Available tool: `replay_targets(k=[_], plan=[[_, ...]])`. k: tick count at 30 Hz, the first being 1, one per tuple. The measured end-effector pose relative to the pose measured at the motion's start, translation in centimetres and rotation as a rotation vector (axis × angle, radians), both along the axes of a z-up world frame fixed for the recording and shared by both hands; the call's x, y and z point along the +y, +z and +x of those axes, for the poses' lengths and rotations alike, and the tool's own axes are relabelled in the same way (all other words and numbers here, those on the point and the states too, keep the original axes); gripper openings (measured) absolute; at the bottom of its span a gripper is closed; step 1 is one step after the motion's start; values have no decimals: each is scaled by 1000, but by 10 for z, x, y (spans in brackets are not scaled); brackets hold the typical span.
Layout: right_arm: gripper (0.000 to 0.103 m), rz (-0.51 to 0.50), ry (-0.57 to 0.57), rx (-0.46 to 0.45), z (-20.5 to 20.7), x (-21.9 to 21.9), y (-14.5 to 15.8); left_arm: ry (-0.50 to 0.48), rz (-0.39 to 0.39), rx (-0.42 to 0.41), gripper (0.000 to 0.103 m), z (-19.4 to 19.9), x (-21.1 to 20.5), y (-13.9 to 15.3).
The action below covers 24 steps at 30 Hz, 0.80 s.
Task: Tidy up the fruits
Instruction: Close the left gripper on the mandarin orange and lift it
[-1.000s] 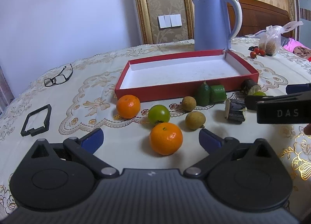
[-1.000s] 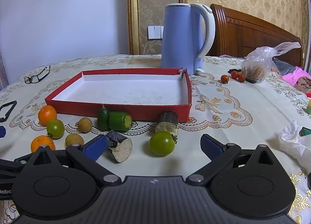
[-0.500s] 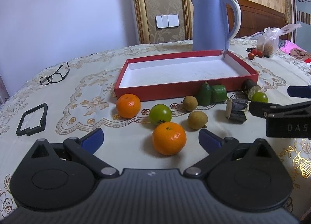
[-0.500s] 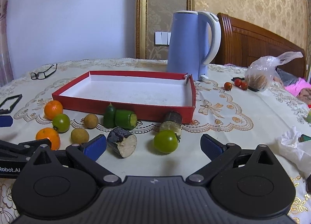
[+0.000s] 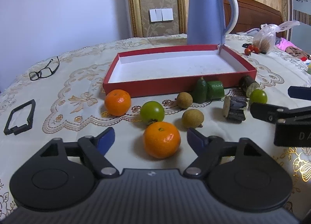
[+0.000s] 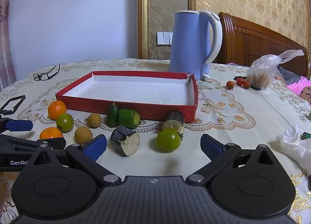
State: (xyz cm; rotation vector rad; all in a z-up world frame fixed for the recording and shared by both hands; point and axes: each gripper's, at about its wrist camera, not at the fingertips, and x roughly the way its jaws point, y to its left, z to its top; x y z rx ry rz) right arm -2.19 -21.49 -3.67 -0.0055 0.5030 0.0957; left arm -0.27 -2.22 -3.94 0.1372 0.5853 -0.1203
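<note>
A red tray (image 5: 175, 87) with a white floor lies empty on the table; it also shows in the right wrist view (image 6: 124, 105). Fruit lies loose before it. My left gripper (image 5: 150, 138) is open, its fingers either side of an orange (image 5: 161, 139), not touching. A second orange (image 5: 117, 102), a green tomato (image 5: 152, 111) and two longans (image 5: 192, 115) lie beyond. My right gripper (image 6: 153, 144) is open, with a green tomato (image 6: 168, 139) and a cut dark cane piece (image 6: 125, 140) between its fingers. Two green cucumber pieces (image 6: 126, 118) lie by the tray.
A blue kettle (image 6: 191, 45) stands behind the tray. Glasses (image 5: 43, 69) and a black frame (image 5: 19, 117) lie at the left. A plastic bag (image 6: 264, 72), small red tomatoes (image 6: 238, 83) and crumpled tissue (image 6: 293, 144) are at the right.
Both grippers have lowered and moved forward toward the fruit. The orange now sits between the left fingers. Both stay open.
</note>
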Motion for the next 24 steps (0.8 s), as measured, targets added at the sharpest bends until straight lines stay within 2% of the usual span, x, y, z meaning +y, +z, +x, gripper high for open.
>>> replay_targets(k=[5, 7, 14, 24], plan=[[103, 1, 5, 0, -1, 1, -1, -30, -33, 45, 45, 7, 0, -4], [103, 0, 7, -1, -1, 0, -1, -44, -50, 54, 40, 8, -1, -5], [103, 11, 19, 7, 0, -1, -3, -34, -60, 51, 39, 5, -1, -3], [103, 37, 19, 12, 1, -5, -4, -19, -76, 6, 39, -2, 7, 15]])
